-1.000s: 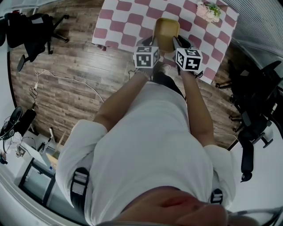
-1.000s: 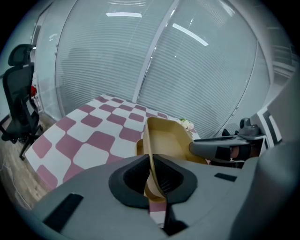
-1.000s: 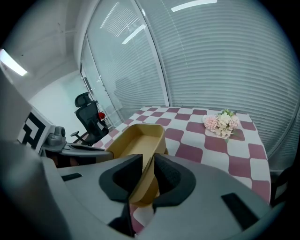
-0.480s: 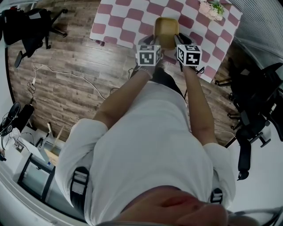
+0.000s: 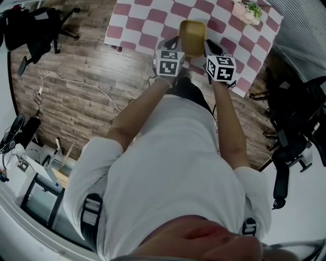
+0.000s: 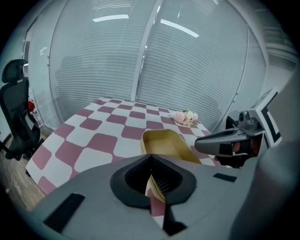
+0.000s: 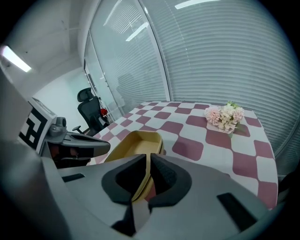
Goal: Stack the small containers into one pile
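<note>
Yellow container (image 5: 192,36) at 12 o'clock in head view, over checkered table (image 5: 147,20), left gripper (image 6: 151,183) pinched shut on its left rim, right gripper (image 7: 146,180) clamped on its right rim, pink flowers (image 5: 248,11) at 1 o'clock.

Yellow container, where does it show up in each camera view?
Head view: yellow container, top centre.
Left gripper view: centre, just below the middle.
Right gripper view: slightly left of centre.
Shared landmark: pink flowers, in all three.
</note>
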{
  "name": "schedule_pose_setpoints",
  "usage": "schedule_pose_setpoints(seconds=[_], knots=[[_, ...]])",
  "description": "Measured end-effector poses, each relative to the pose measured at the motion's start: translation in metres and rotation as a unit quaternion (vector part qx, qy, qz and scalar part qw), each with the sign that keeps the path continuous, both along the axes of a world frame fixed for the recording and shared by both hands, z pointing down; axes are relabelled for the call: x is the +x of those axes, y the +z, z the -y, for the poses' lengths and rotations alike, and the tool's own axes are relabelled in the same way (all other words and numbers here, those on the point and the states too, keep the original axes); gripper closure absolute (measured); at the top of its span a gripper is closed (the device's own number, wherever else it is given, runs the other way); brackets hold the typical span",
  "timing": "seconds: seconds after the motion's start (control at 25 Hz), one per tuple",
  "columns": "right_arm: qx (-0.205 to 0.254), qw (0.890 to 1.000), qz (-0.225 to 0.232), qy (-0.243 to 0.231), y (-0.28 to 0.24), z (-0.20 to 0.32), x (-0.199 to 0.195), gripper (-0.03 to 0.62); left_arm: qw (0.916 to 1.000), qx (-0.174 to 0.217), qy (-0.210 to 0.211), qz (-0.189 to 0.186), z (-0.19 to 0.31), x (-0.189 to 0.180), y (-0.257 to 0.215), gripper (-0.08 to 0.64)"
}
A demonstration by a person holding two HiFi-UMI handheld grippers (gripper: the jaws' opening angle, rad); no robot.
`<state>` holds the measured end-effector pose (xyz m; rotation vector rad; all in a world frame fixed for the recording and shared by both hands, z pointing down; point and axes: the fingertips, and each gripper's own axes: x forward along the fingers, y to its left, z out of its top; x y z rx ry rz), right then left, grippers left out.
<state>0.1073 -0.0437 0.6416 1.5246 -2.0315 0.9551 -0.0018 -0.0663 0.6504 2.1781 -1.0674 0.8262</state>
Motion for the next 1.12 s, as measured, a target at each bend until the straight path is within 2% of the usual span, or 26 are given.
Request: schedule_pose_setpoints(seconds=[0.12,0.44,0.52,0.68,0.84,1.12], knots=[[-0.007,1.0,0.0,-0.004,0.012,-0.002,-0.003,0.541,0.9998,-0.014,0.01,0.009,-0.003,0.001,0.012,0.526],[0.003,1.0,-0.01,0.002,0.02,-0.001,0.002,0.545,0.9995,0.003,0.028,0.015,0.001,0.002,0.013,0.526],[0.015,1.0,-0.014,0.007,0.008,-0.003,0.005,0.545,0.9994,0.009,0.031,0.009,0.0,0.002,0.001,0.526],[0.058,0.998,-0.025,0.002,-0.037,-0.003,0.009,0.548,0.9966,0.052,0.06,-0.023,0.0,0.008,-0.047,0.526],[0.107,0.994,-0.035,-0.002,-0.091,-0.004,0.012,0.548,0.9876,0.098,0.099,-0.073,-0.005,0.016,-0.102,0.526],[0.189,0.981,-0.036,0.002,-0.192,-0.011,0.014,0.549,0.9656,0.165,0.141,-0.142,-0.01,0.029,-0.201,0.526]])
